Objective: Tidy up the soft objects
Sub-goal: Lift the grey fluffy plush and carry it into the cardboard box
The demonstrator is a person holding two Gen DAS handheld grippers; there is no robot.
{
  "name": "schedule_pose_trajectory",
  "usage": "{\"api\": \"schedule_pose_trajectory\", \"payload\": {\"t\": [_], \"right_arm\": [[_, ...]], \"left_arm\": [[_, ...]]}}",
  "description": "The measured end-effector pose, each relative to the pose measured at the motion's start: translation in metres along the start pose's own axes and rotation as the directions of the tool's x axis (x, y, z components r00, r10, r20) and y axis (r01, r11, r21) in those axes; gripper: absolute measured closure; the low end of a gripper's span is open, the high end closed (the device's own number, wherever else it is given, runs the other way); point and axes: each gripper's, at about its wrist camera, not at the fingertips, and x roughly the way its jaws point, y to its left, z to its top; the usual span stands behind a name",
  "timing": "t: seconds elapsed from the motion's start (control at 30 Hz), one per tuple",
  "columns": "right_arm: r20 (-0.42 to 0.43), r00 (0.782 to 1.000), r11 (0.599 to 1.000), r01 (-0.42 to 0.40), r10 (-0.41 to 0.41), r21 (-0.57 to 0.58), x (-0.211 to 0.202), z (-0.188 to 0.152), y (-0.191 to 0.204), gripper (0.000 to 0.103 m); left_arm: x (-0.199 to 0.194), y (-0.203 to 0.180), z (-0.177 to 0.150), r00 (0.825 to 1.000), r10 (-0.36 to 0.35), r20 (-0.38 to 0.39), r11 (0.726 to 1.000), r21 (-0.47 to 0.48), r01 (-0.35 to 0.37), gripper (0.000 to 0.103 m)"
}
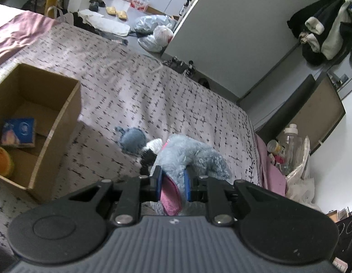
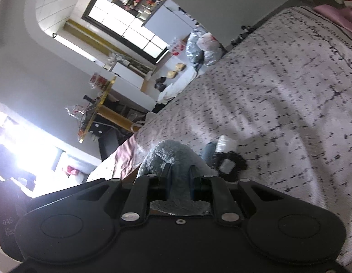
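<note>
Left-wrist view: nearest the lens, the left gripper [image 1: 173,185] is clamped on the plush [image 1: 189,157], its blue pads pinching a pink-lined flap of the grey-blue toy. Beyond the fingers the plush body extends forward and a little to the right, ending in a white and black tip with a rounder blue part just past it; whether that blue part belongs to the same toy cannot be told. The box [image 1: 55,122] stands open on the bed [image 1: 153,86] to the left of the gripper and farther off, its near wall between the toy and the interior, where a blue carton [image 1: 18,133] and an orange thing [image 1: 2,161] already lie. Right-wrist view: the right gripper [image 2: 179,185] is likewise closed on a fuzzy grey fold of the plush [image 2: 169,157], so the toy spans both grippers and hangs between them; past it a black scrunchie [image 2: 230,166] and a small white roll [image 2: 226,144] rest on the bed [image 2: 278,91]. Judged from this layout, the coming move is a leftward carry over the box rim, and the left gripper is the nearer to that rim, since the box shows only in its view.
</note>
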Motion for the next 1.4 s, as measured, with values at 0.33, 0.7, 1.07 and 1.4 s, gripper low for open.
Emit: {"api": "schedule_pose_trajectory", "payload": {"t": [0.33,0.7,1.07,1.4], "right_arm": [[-0.016,0.999,0.998,-0.052,0.051,-0.039,0.014,-0.016,0.040,0.088],[-0.056,0.996,0.994,-0.074,0.070,-0.083,0.045,-0.029,0.081,0.088],[-0.104,0.992,0.993,-0.082,0.073,-0.085,0.092,-0.049,0.113,0.088],[-0.136,0.990,0.992,-0.048,0.032,-0.114,0.127,-0.058,0.136,0.087]], "left_arm": [[-0.033,0.032,0.015,0.999,0.018,0.049,0.999,-0.034,-0.016,0.085],[-0.054,0.075,0.034,0.996,0.037,0.085,0.996,-0.087,-0.029,0.085],[-0.063,0.132,0.054,0.993,0.063,0.100,0.987,-0.154,-0.047,0.085],[-0.053,0.174,0.071,0.994,0.065,0.089,0.978,-0.204,-0.046,0.085]]}}
